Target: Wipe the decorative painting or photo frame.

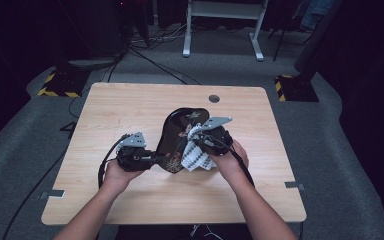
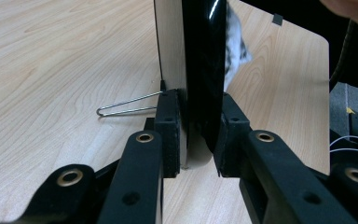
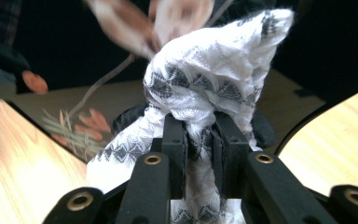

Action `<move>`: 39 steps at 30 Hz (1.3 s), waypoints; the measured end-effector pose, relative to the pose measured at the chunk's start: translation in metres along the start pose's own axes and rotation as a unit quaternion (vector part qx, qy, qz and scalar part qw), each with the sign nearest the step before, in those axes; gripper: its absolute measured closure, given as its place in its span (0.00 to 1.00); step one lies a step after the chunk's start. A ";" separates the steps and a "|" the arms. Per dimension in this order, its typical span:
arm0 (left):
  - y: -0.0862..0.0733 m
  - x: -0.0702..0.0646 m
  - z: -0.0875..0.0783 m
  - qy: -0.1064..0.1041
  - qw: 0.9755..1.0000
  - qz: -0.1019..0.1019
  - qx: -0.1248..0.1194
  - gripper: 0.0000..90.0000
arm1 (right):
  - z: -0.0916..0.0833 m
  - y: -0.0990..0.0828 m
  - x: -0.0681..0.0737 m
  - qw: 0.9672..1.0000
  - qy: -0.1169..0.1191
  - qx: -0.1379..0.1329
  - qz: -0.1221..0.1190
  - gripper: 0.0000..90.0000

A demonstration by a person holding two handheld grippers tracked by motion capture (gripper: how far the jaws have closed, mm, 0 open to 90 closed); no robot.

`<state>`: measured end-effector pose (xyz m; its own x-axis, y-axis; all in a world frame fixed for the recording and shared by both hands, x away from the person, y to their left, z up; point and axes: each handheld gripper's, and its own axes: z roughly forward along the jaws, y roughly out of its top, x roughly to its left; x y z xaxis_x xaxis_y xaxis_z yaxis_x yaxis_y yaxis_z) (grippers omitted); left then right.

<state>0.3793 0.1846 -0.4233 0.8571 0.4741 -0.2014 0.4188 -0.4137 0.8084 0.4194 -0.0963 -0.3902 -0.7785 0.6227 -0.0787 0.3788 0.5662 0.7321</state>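
- Dim room, cables across grey carpet; the wooden table [image 1: 130,107] carries the work near its middle.
- Left gripper [image 1: 139,156], at the tray's nine o'clock edge, has its jaws clamped on the rim of the black lacquered tray [image 1: 175,135], tilting it up.
- Right gripper [image 1: 206,141] has its jaws pinched together on a bunched white patterned cloth [image 1: 196,156], pressed to the tray's face at about four o'clock.
- Wiping well, I'd say, means a steady left hold and broad, light strokes so the tray doesn't slip.
- A wire clip [image 2: 126,105] lies just beside the tray's edge; keep clear of it.
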 end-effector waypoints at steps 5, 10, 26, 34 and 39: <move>0.000 0.001 0.000 -0.001 1.000 0.000 0.000 0.84 | 0.000 0.001 -0.002 1.000 0.003 0.007 0.001 0.86; 0.000 0.001 0.000 -0.002 1.000 0.001 0.000 0.84 | -0.017 0.020 -0.009 1.000 -0.008 -0.013 0.000 0.86; 0.000 0.000 0.000 -0.004 1.000 0.001 -0.001 0.83 | -0.001 -0.003 -0.009 1.000 -0.002 0.003 0.017 0.85; 0.000 0.000 0.001 -0.004 1.000 0.001 0.000 0.83 | -0.015 0.014 -0.015 1.000 -0.008 -0.015 0.018 0.85; 0.001 0.000 0.001 -0.006 1.000 0.003 0.002 0.83 | -0.029 0.027 -0.020 0.999 -0.015 -0.033 0.017 0.85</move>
<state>0.3800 0.1841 -0.4233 0.8627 0.4631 -0.2034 0.4151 -0.4187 0.8077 0.4304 -0.1089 -0.3494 -0.7497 0.6578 -0.0723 0.3703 0.5076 0.7780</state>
